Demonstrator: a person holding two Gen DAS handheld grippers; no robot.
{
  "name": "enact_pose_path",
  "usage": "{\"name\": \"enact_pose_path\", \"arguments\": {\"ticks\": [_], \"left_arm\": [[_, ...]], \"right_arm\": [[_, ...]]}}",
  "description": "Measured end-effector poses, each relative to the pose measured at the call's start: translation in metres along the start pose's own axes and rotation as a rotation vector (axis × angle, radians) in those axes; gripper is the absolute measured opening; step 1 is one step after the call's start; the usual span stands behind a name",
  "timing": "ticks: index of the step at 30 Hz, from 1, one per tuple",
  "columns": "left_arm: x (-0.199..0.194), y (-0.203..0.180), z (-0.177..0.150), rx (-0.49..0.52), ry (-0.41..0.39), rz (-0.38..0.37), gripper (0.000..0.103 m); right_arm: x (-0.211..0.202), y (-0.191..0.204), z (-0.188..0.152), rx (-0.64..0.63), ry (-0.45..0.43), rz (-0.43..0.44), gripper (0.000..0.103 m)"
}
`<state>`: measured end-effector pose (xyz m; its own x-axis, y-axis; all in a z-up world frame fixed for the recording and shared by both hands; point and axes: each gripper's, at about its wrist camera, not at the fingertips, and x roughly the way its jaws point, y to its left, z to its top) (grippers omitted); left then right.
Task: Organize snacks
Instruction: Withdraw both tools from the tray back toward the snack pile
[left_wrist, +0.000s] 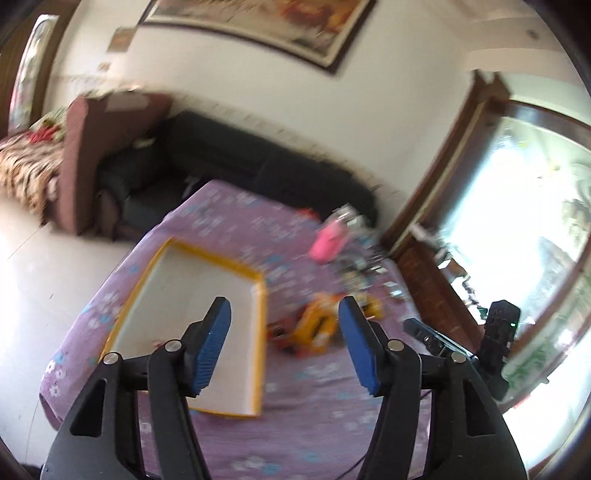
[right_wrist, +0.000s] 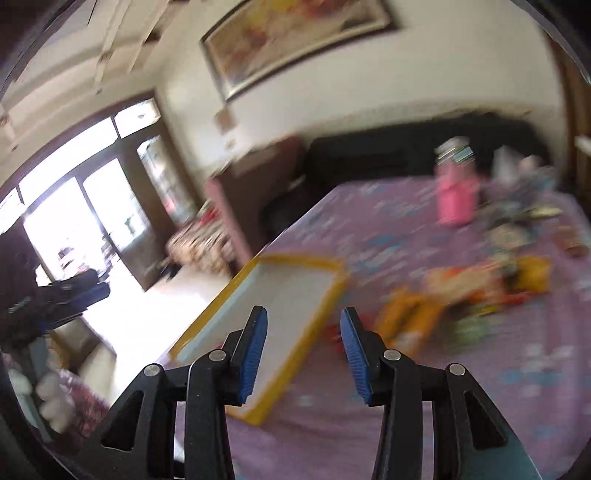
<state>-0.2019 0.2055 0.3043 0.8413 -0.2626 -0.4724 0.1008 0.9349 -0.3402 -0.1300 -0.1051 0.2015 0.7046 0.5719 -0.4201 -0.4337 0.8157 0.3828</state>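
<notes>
A white tray with a yellow rim (left_wrist: 218, 258) (right_wrist: 303, 258) lies on the purple flowered tablecloth (left_wrist: 314, 398), near the table's left edge. Right of the tray sits a blurred heap of orange and yellow snack packets (left_wrist: 317, 325) (right_wrist: 461, 291). My left gripper (left_wrist: 284, 306) hangs above the tray's right side, open, with nothing between its blue pads. My right gripper (right_wrist: 303, 314) is also open and empty, raised over the tray's near corner. In the left wrist view, the other gripper (left_wrist: 443, 336) shows at the right. Both views are motion-blurred.
A pink container (left_wrist: 327, 240) (right_wrist: 456, 199) and more small packets (right_wrist: 517, 221) stand at the table's far right. Behind the table are a black sofa (left_wrist: 229, 155) and a brown armchair (left_wrist: 81, 158). A bright wood-framed glass door (left_wrist: 517, 221) is at the side.
</notes>
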Motion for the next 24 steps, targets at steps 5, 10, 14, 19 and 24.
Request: {"name": "enact_pose_path", "arguments": {"ticks": [5,10,14,19,24], "left_arm": [[-0.042,-0.040,0.033,0.011,-0.037,-0.078,0.065],[-0.070,-0.071,0.071,0.053,-0.081,-0.033,0.066],[-0.069,-0.087,0.097,0.090,-0.114,0.069,0.074],[-0.041,-0.083,0.091,0.109,-0.116,0.103,0.077],[0.028,-0.057,0.058,0.102,0.024,0.079,0.077]], "right_arm": [[-0.133,-0.063,0.042,0.100,-0.198,-0.144,0.045],[-0.274,-0.107,0.091,0.161,-0.405,-0.368,0.051],[-0.351,-0.128,0.134,0.180,-0.487,-0.526,0.059],[-0.360,-0.151,0.164,0.177,-0.453,-0.626,0.067],[-0.260,-0.169,0.132,0.199,-0.288,-0.505,0.068]]}}
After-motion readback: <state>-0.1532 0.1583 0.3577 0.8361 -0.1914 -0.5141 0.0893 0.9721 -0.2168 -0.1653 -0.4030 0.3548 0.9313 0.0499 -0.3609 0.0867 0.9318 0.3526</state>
